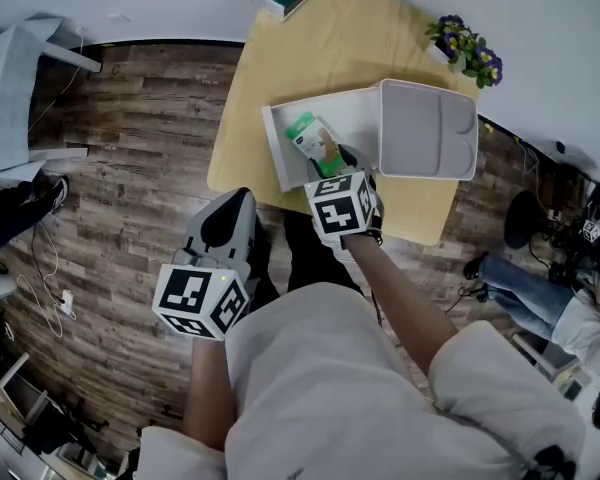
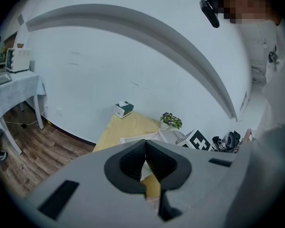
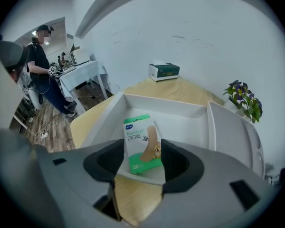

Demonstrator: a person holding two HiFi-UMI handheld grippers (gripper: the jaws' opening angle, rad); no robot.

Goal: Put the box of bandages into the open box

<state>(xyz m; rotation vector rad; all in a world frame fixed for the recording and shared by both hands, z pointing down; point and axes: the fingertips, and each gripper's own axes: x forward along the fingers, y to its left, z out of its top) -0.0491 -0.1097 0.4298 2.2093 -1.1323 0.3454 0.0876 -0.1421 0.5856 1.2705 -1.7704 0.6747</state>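
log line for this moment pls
right gripper: jaws apart either side of bandage box, grip unclear | bandage box: in open box | left gripper: shut, empty, short of table

You wear a white short-sleeved T-shirt (image 1: 320, 388). Your left gripper (image 1: 238, 200) and right gripper (image 1: 348, 160) have smooth grey shells with dark rectangular slots. Black ribbed pads (image 3: 102, 161) sit in rounded black recesses. Each gripper carries a white cube (image 1: 201, 301) printed with bold black square markers.
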